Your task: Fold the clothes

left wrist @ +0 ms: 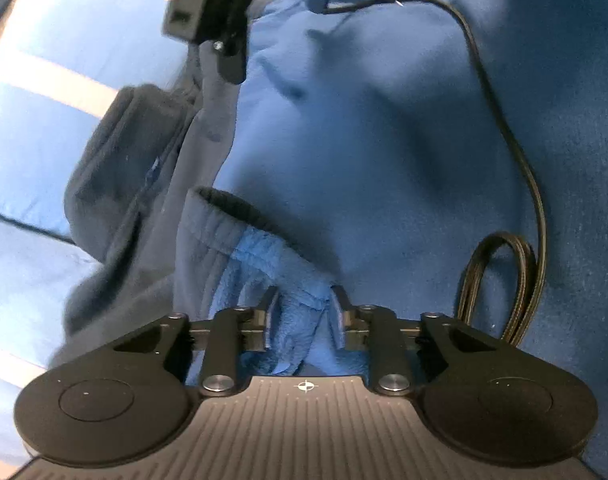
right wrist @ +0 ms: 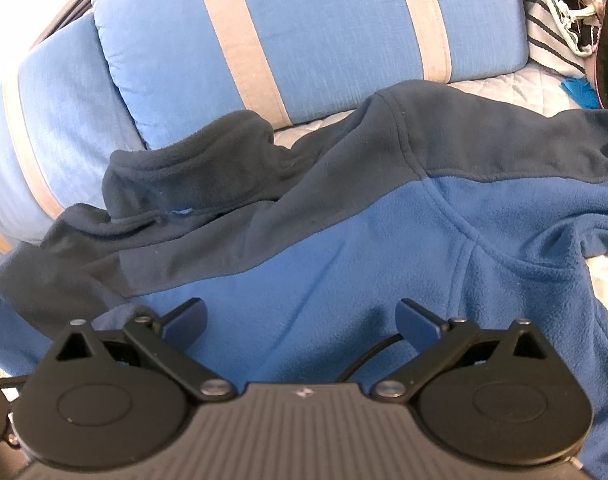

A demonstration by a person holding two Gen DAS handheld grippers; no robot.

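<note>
The fleece jacket [right wrist: 384,240], bright blue with a navy yoke and collar, lies spread on a bed against striped pillows [right wrist: 296,36]. Only the left wrist view shows the left claw [left wrist: 302,312] narrowed onto a bunched blue cuff [left wrist: 280,280], with a black cable [left wrist: 516,184] looping right. The right claw [right wrist: 302,320] stands wide above the jacket's body, holding nothing.

Quilted pale bed [right wrist: 504,88] is carrying the blue-and-navy fleece jacket [right wrist: 384,216]; two blue striped pillows [right wrist: 304,40] are lying just behind the jacket's collar.
</note>
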